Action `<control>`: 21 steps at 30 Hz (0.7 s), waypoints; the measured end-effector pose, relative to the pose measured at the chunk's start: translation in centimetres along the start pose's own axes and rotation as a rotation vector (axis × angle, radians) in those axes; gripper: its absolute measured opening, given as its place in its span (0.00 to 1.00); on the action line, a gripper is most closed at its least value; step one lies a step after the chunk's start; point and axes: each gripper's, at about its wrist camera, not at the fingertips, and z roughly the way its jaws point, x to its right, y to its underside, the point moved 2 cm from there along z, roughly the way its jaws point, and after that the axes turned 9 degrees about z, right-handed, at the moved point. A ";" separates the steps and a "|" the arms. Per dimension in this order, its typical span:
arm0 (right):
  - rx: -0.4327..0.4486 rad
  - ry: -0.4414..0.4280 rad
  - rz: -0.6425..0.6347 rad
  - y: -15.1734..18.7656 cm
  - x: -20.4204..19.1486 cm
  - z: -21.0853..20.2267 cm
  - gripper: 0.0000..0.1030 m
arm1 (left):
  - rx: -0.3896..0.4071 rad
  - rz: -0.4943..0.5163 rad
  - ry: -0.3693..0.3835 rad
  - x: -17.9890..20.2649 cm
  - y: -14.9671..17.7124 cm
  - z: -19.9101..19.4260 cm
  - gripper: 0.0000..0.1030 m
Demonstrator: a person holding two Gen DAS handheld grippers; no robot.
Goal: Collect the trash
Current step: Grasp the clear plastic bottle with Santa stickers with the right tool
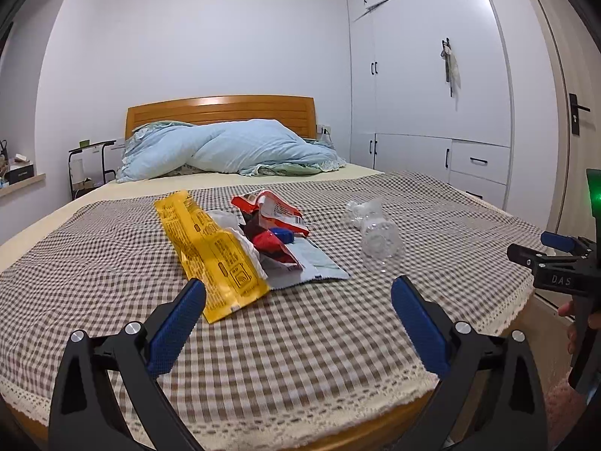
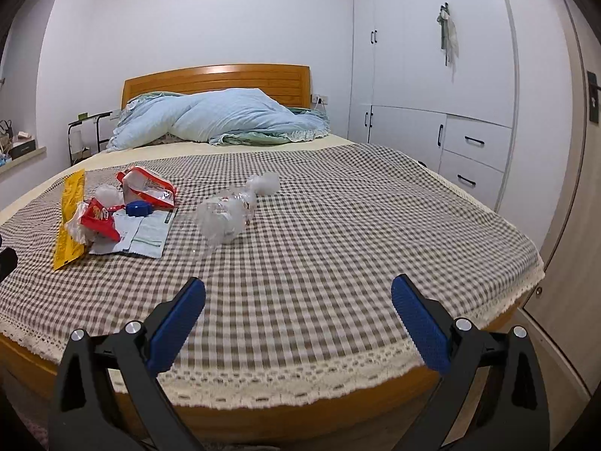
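Trash lies on the checked bedspread [image 1: 112, 255]: a long yellow wrapper [image 1: 210, 251], red snack bags [image 1: 270, 210], a blue cap [image 1: 283, 235], a pale paper packet [image 1: 311, 263] and a crushed clear bottle [image 1: 375, 233]. My left gripper [image 1: 298, 314] is open over the foot of the bed, its left finger just short of the yellow wrapper. My right gripper [image 2: 298, 314] is open too, nothing between its fingers, well short of the clear bottle [image 2: 229, 214]. The wrappers [image 2: 109, 218] lie to its far left. The right gripper's body [image 1: 563, 270] shows at the left view's right edge.
A blue quilt [image 1: 233, 150] is heaped by the wooden headboard [image 1: 221, 111]. White wardrobes and drawers [image 1: 450, 112] line the right wall, with a door [image 1: 578, 120] beyond. A black side table [image 1: 90, 165] stands left of the bed. The bed's lace-edged foot [image 2: 293, 383] is close below.
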 end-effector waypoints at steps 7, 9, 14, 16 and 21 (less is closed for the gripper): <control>0.009 0.001 -0.030 -2.2 -1.6 2.1 0.92 | 0.002 -0.049 -0.021 -2.0 -1.3 2.1 0.93; 0.015 -0.001 -0.036 -2.9 -2.1 2.6 0.92 | 0.011 -0.062 -0.033 -2.6 -1.9 2.7 0.93; 0.030 0.004 -0.069 -5.0 -3.4 4.2 0.92 | 0.016 -0.084 -0.063 -3.9 -3.0 4.0 0.93; 0.025 0.002 -0.074 -5.7 -3.7 4.9 0.92 | 0.015 -0.099 -0.068 -4.3 -3.5 4.8 0.93; -0.067 0.010 -0.119 -7.3 -5.5 8.3 0.92 | 0.000 -0.134 -0.079 -5.2 -4.0 7.1 0.93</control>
